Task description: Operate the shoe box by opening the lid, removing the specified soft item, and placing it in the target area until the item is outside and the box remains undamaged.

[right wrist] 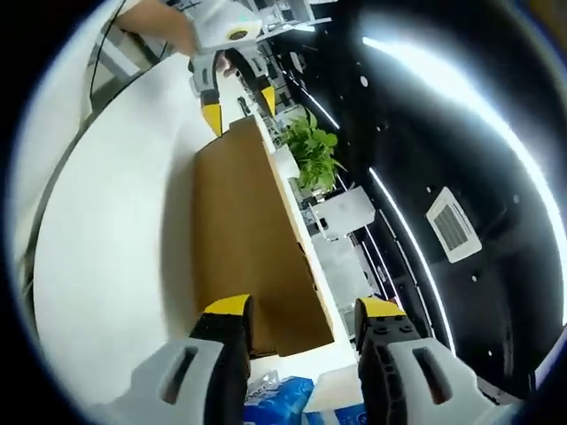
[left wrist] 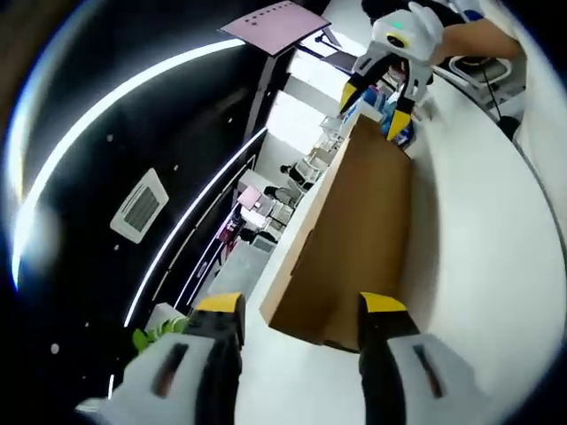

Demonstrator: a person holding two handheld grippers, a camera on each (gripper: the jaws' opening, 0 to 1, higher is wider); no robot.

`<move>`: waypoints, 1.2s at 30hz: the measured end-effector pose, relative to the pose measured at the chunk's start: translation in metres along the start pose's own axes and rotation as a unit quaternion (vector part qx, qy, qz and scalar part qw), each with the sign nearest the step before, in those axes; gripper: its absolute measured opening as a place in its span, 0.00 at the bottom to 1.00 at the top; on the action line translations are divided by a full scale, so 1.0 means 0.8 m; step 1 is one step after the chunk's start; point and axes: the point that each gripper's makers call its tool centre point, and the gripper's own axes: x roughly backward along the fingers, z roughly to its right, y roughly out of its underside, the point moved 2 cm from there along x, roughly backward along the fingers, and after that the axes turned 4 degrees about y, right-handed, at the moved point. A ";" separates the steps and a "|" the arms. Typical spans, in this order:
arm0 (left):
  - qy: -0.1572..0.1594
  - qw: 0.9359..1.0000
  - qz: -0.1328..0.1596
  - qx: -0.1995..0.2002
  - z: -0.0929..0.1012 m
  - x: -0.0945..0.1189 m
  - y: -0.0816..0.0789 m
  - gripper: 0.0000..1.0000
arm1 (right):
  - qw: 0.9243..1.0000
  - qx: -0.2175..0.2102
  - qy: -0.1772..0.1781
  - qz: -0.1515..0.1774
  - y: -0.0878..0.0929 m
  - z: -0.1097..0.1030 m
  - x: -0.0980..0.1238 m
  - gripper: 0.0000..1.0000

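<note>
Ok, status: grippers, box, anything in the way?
Left gripper open at one end of shoe box, right gripper open at the other. Lid closed. Blue packet under right gripper.

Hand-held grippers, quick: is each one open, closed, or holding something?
Left hand-held gripper: open, jaws at one end of the cardboard shoe box, not clamped.
Right hand-held gripper: open at the opposite end, holding nothing.

I see the shoe box (left wrist: 354, 230) as a plain brown cardboard box, long and flat, lying on the white tabletop (left wrist: 478, 248) with its lid closed. In my right gripper view the shoe box (right wrist: 244, 239) stretches lengthwise away from me, its surface unmarked.
</note>
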 end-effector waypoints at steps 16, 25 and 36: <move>-0.005 1.000 -0.014 -0.027 0.003 -0.001 0.001 0.42 | 1.000 0.006 -0.015 -0.005 0.002 -0.010 -0.001 0.34; -0.004 0.999 -0.021 -0.035 0.005 -0.003 0.003 0.36 | 1.000 0.020 -0.012 -0.013 0.007 -0.011 -0.002 0.31; -0.002 0.999 -0.024 -0.038 0.007 -0.004 0.006 0.32 | 0.999 0.029 -0.013 -0.015 0.008 -0.011 -0.004 0.31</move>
